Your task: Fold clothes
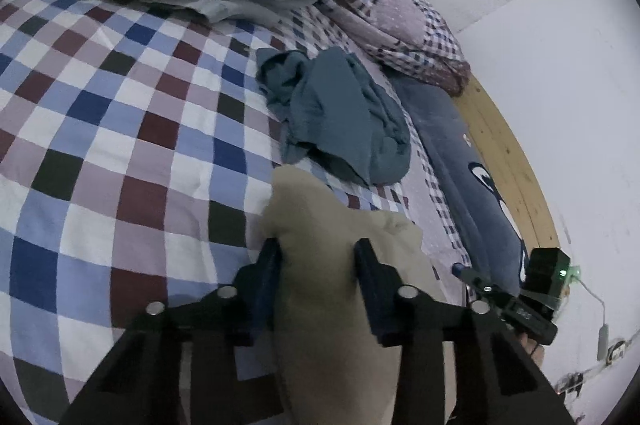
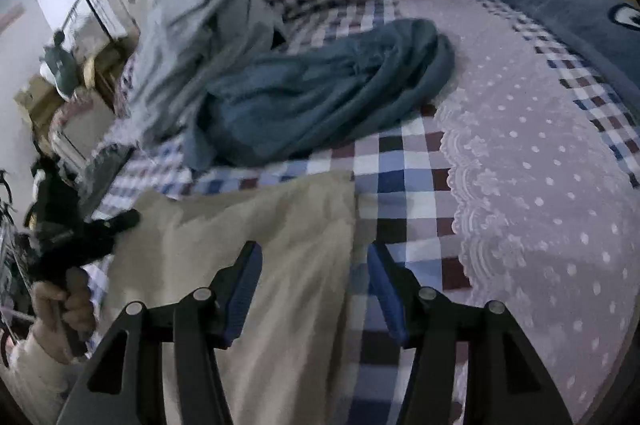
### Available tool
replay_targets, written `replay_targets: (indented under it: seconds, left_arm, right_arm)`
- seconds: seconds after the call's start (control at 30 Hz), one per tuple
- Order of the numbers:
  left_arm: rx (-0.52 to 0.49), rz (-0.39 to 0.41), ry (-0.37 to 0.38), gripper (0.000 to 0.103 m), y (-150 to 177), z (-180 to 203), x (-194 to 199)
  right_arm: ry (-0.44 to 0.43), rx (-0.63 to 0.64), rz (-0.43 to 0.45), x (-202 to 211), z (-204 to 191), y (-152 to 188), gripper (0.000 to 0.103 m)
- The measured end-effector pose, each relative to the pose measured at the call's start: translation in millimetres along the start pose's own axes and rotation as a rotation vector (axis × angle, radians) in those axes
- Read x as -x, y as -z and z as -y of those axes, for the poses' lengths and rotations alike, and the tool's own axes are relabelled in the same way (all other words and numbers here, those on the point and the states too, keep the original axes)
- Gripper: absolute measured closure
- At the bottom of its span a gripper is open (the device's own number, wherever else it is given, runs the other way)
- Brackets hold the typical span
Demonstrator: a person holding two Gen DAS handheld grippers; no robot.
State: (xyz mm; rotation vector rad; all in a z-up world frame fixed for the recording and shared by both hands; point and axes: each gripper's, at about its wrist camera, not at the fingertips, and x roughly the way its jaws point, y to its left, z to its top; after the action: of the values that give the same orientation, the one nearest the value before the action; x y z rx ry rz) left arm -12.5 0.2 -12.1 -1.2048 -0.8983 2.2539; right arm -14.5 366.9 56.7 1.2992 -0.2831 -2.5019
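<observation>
While both spread, the left gripper [image 1: 318, 249] straddles the beige garment [image 1: 320, 265]; the right gripper [image 2: 314, 257] spans its three-o'clock edge.

The right gripper [image 2: 314, 287] stood with its jaws apart over the checked bedsheet [image 2: 404, 165], the edge of the beige garment [image 2: 256, 245] running up between its fingers. Beyond the beige garment lay a crumpled teal garment [image 2: 320, 93], with a grey blanket [image 2: 188, 37] heaped just beyond that. At the garment's left edge a hand [image 2: 64, 301] held the left gripper [image 2: 80, 237], blurred.
</observation>
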Motion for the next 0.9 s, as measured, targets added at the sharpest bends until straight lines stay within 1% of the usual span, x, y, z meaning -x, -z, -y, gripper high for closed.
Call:
replay_targets:
  seconds: [0.03, 0.1, 0.17, 0.27, 0.4, 0.53, 0.57, 0.6, 0.63, 0.67, 0.7, 0.73, 0.83, 0.9]
  left_arm:
    - [0.005, 0.004, -0.001, 0.072, 0.3, -1.3, -0.1]
    - [0.028, 0.014, 0.008, 0.077, 0.9, -5.7, 0.6]
    - [0.058, 0.025, 0.017, 0.080, 1.3, -11.9, 1.6]
    - [0.074, 0.040, 0.015, 0.084, 1.9, -15.7, 1.3]
    - [0.070, 0.056, 0.009, 0.085, 3.1, -15.9, 0.5]
    - [0.068, 0.061, 0.010, 0.086, 2.4, -16.7, -0.3]
    - [0.070, 0.063, 0.010, 0.086, 2.5, -17.0, -0.3]
    - [0.072, 0.066, 0.010, 0.086, 2.8, -17.4, -0.1]
    - [0.072, 0.068, 0.009, 0.086, 2.7, -17.6, 0.0]
    - [0.074, 0.073, 0.008, 0.087, 3.0, -17.7, 0.3]
    - [0.075, 0.081, 0.007, 0.087, 3.5, -17.8, 0.8]
    - [0.075, 0.088, 0.005, 0.087, 4.1, -17.8, 1.3]
    - [0.077, 0.113, 0.001, 0.088, 5.8, -18.6, 3.0]
    - [0.080, 0.128, -0.002, 0.089, 7.0, -19.3, 4.2]
  right_arm:
    - [-0.005, 0.018, -0.022, -7.8, 0.5, -2.4, 0.044]
    - [0.011, 0.059, -0.028, -17.5, 0.8, -7.4, 0.044]
    - [0.012, 0.068, -0.032, -23.5, 4.5, -11.7, 0.044]
    - [0.015, 0.074, -0.031, -31.0, 7.2, -18.8, 0.044]
    - [0.017, 0.091, -0.038, -41.3, 6.4, -26.3, 0.044]
    - [0.023, 0.108, -0.073, -55.5, 5.4, -28.5, 0.044]
    - [0.022, 0.113, -0.077, -57.8, 4.3, -28.3, 0.046]
    - [0.024, 0.126, -0.078, -59.3, 2.1, -28.0, 0.050]
    - [0.026, 0.139, -0.079, -60.7, -0.1, -27.7, 0.066]
    - [0.047, 0.156, -0.068, -59.8, -2.7, -27.9, 0.086]
    - [0.070, 0.174, -0.056, -58.6, -5.4, -28.2, 0.099]
    - [0.094, 0.191, -0.043, -57.4, -8.1, -28.4, 0.100]
    - [0.117, 0.213, 0.018, -46.3, -12.5, -31.9, 0.100]
    - [0.120, 0.218, 0.043, -40.6, -14.2, -35.5, 0.100]
